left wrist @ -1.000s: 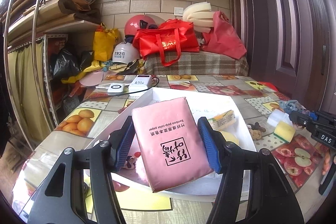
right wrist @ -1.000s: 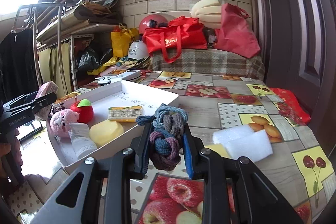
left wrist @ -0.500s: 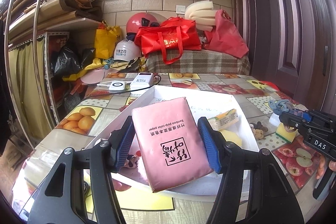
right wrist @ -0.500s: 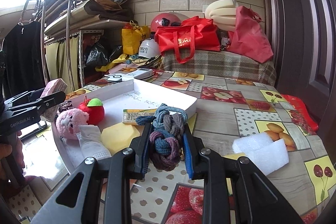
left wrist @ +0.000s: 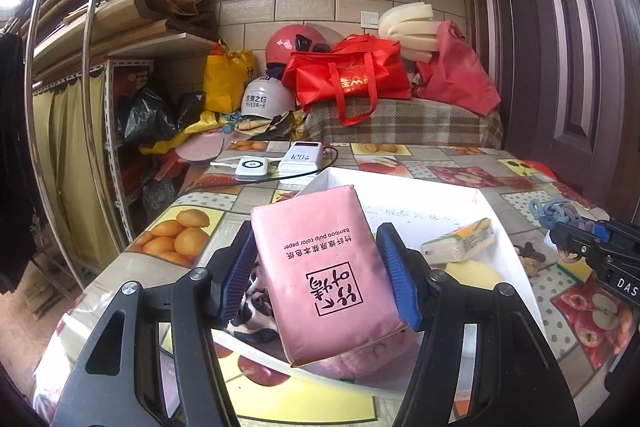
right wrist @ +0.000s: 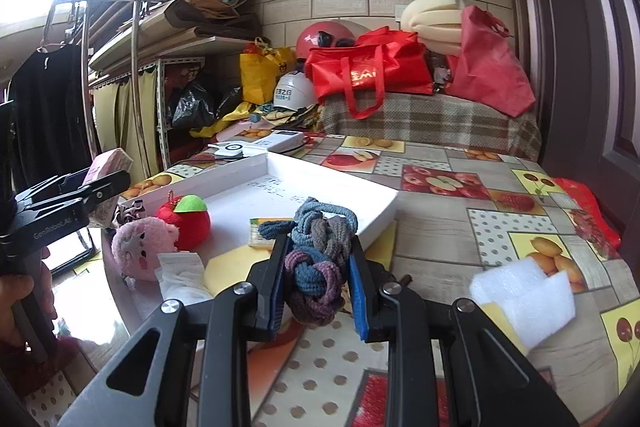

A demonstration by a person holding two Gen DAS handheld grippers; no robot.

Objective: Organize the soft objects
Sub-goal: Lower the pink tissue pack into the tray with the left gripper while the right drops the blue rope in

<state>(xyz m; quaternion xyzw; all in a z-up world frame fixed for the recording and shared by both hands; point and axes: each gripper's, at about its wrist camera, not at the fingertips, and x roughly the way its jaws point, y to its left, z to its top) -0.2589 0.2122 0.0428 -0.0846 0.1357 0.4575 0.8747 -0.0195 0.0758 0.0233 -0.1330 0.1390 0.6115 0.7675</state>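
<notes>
My left gripper (left wrist: 318, 275) is shut on a pink tissue pack (left wrist: 324, 267) and holds it above the near end of the white tray (left wrist: 496, 215). My right gripper (right wrist: 318, 275) is shut on a knotted blue, grey and purple rope toy (right wrist: 320, 255), near the tray's (right wrist: 256, 169) right edge. In the tray lie a pink plush pig (right wrist: 142, 247), a red plush apple (right wrist: 186, 219), a white sock (right wrist: 180, 273), a yellow sponge (right wrist: 232, 267) and a small tissue pack (left wrist: 460, 243). The right gripper also shows at the right of the left wrist view (left wrist: 560, 243).
White foam (right wrist: 524, 291) on a yellow sponge lies on the fruit-print tablecloth (right wrist: 460, 211) to the right. A power bank (left wrist: 302, 157) and a white charger (left wrist: 252, 167) sit beyond the tray. Red bags (left wrist: 348, 75), helmets and a shelf crowd the far side.
My right gripper has moved left toward the tray with the rope toy. My left gripper has held the pink pack nearly still over the tray.
</notes>
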